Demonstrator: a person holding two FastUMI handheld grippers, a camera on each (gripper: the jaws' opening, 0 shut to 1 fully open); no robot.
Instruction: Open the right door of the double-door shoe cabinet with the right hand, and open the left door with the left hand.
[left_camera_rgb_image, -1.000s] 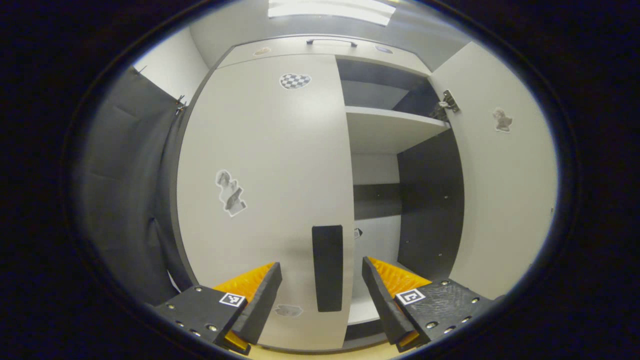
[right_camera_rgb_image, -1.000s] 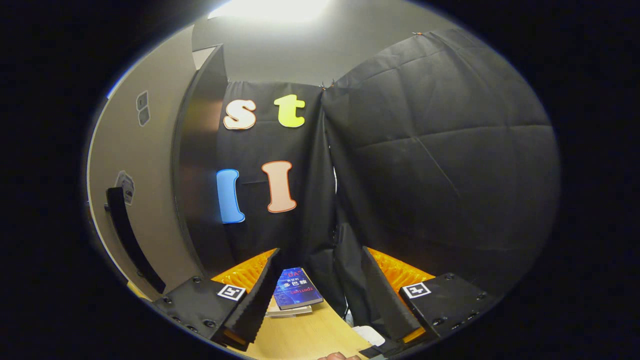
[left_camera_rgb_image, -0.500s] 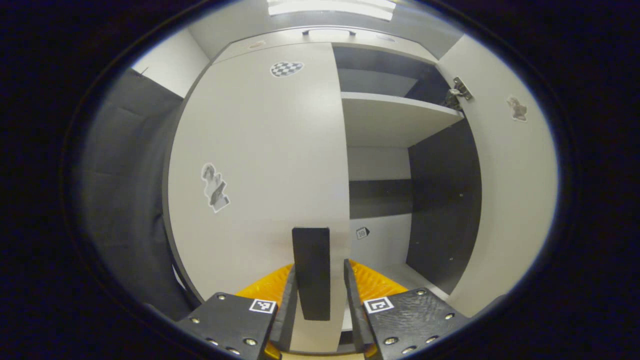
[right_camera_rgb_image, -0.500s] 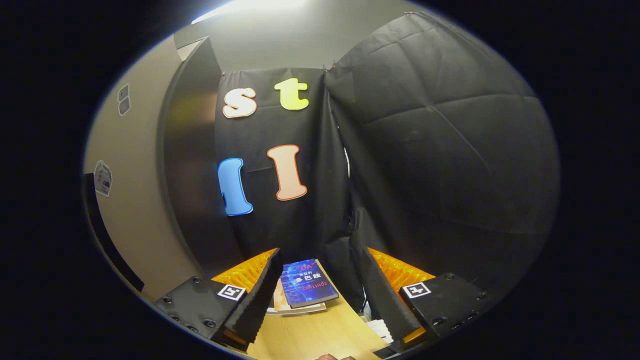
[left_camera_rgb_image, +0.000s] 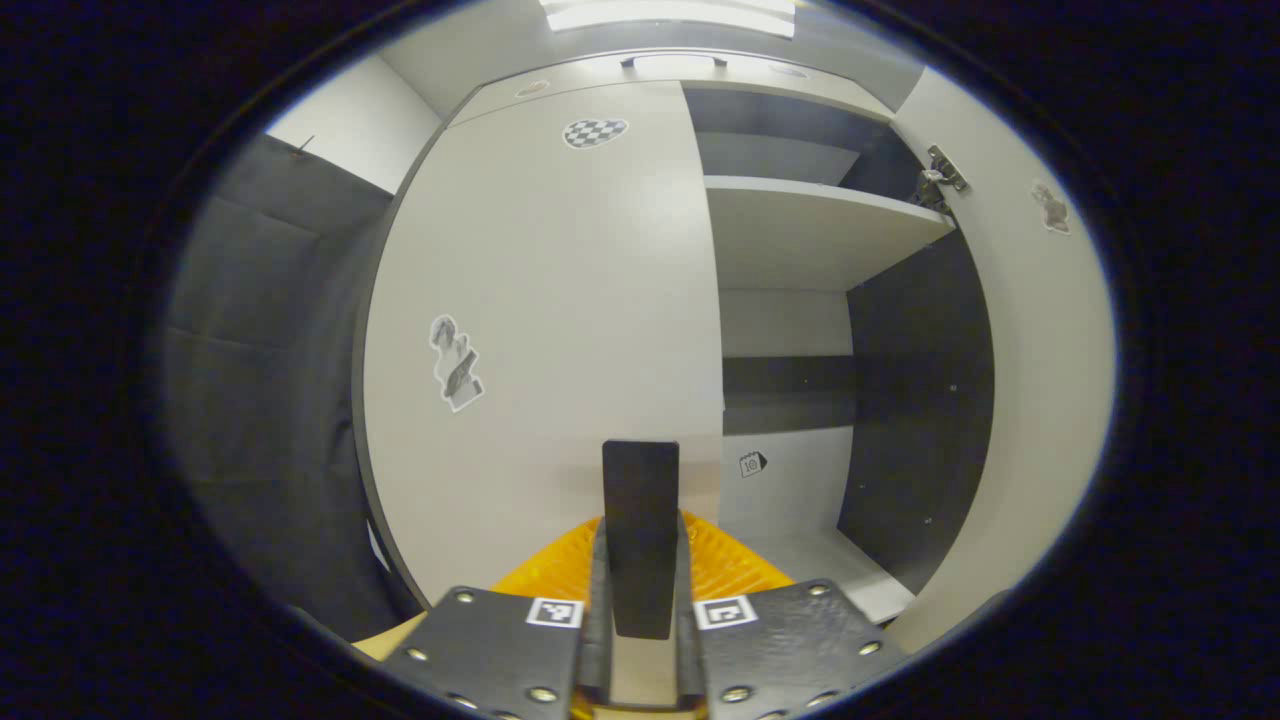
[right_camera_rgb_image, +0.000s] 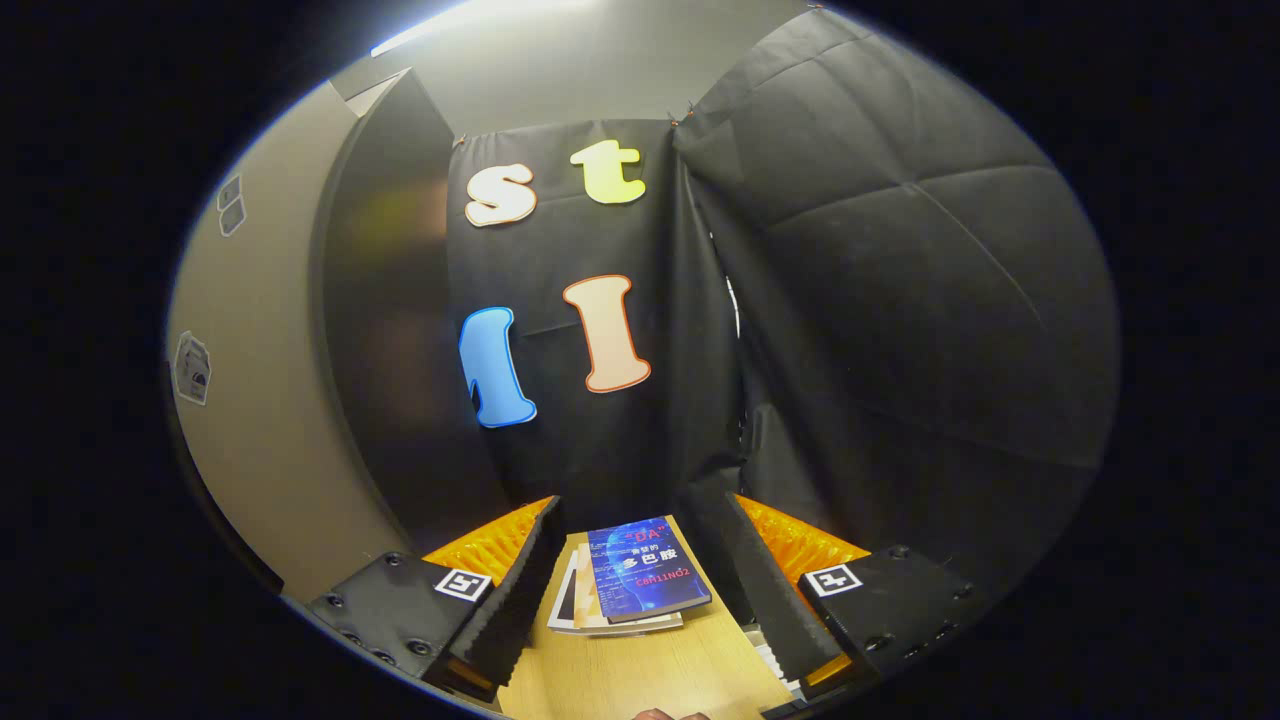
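Gripping the left door's handle, with the right door already swung open

Left hand-held gripper (left_camera_rgb_image: 641, 600) has its fingers pressed narrow on both sides of the dark vertical bar handle (left_camera_rgb_image: 640, 530) at the inner edge of the left door (left_camera_rgb_image: 540, 300), which lies closed and flush beside the bare shelf (left_camera_rgb_image: 810, 225); right door (left_camera_rgb_image: 1040, 330) stands wide on its hinge (left_camera_rgb_image: 940, 175); right hand-held gripper (right_camera_rgb_image: 640, 590) hangs wide and empty over the counter (right_camera_rgb_image: 640, 680), above a stack of books (right_camera_rgb_image: 640, 575); the door looks a stiff, light panel, the handle smooth and rigid; a straight outward pull along the hinge arc should suffice, grip low on the bar risking a slip.
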